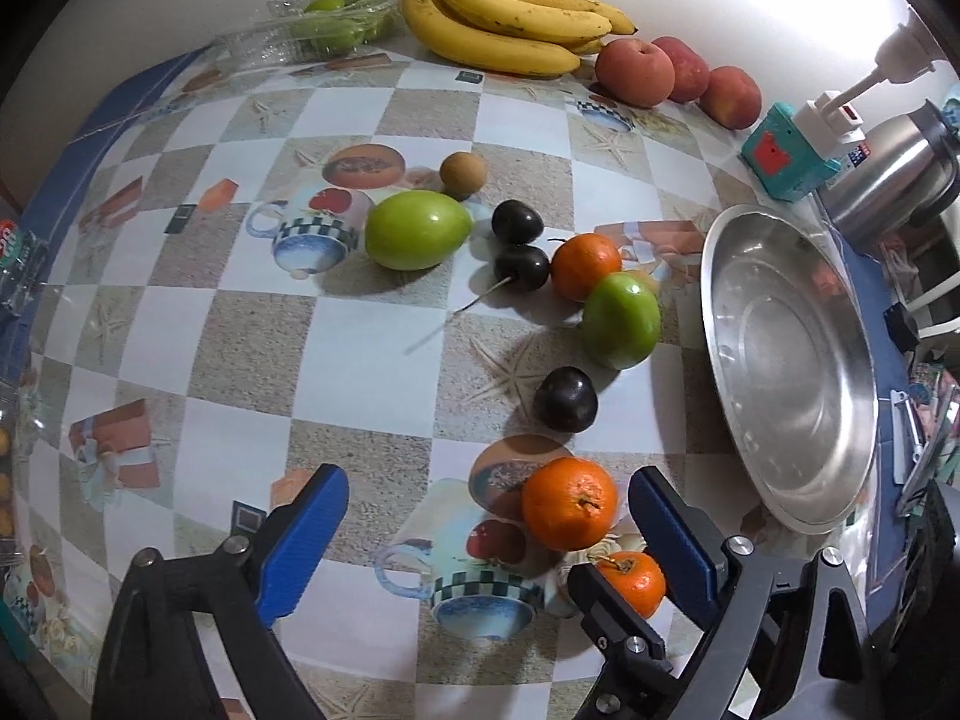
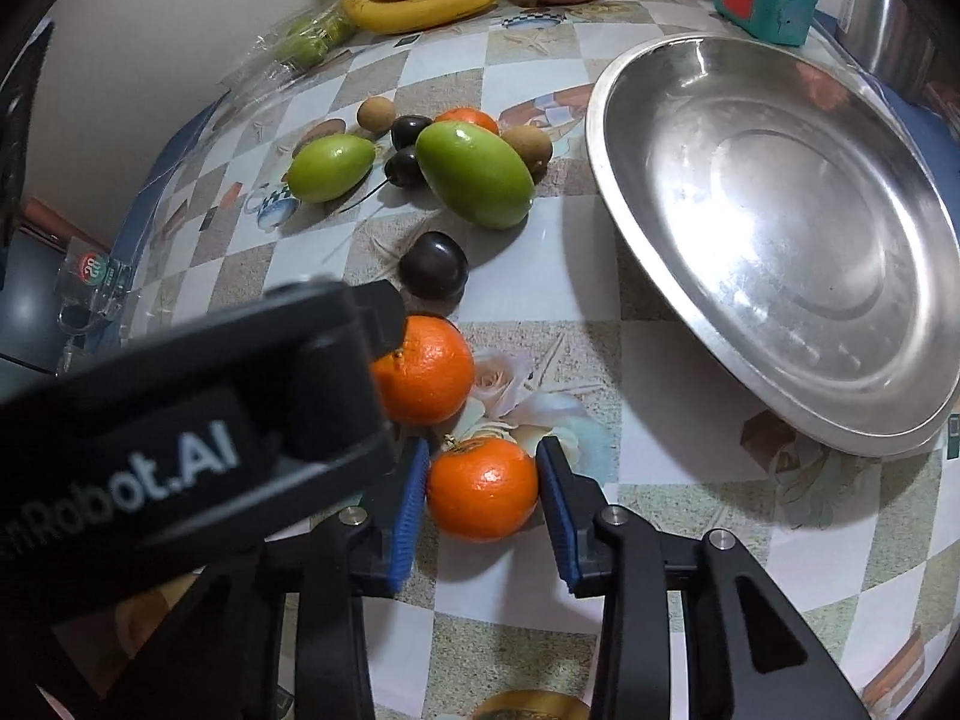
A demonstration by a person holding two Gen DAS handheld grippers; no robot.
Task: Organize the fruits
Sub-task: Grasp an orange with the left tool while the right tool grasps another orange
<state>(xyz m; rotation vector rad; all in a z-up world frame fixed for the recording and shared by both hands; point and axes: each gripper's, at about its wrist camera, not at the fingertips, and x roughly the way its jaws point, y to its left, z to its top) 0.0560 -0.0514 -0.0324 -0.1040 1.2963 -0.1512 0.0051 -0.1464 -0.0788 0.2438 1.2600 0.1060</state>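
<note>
Table (image 1: 372, 360) under a glossy checkered cloth printed with teacups, starfish and gift boxes, set against a plain pale wall. Along the far edge, well ahead of both tongs: bunch of bananas (image 1: 510, 18), three peaches (image 1: 636, 72), clear plastic pack of green fruit (image 1: 324, 27). To the far right: teal box (image 1: 786, 159), steel flask (image 1: 888, 180).

Right of the tongs, a wide steel dish (image 2: 840, 372), nothing in it, near rim tilted up off the cloth.

Ahead of the tongs, mid-table: two green mangoes (image 1: 417, 230) (image 1: 621, 319), three dark plums (image 1: 565, 399), an orange fruit behind the nearer mango (image 1: 585, 266), small brown round fruit (image 1: 462, 174).

Left tongs (image 1: 489, 531): spread wide, gripping nothing; large tangerine (image 1: 569, 503) just inside the right blue pad, resting on the cloth.

Right tongs (image 2: 483, 489): parted, straddling the smaller tangerine (image 2: 482, 489); left pad touching or nearly touching the peel, narrow gap at the right pad; fruit on the cloth, not lifted. Body of the left tool crossing the left foreground of the right wrist view, partly covering the large tangerine just ahead.
</note>
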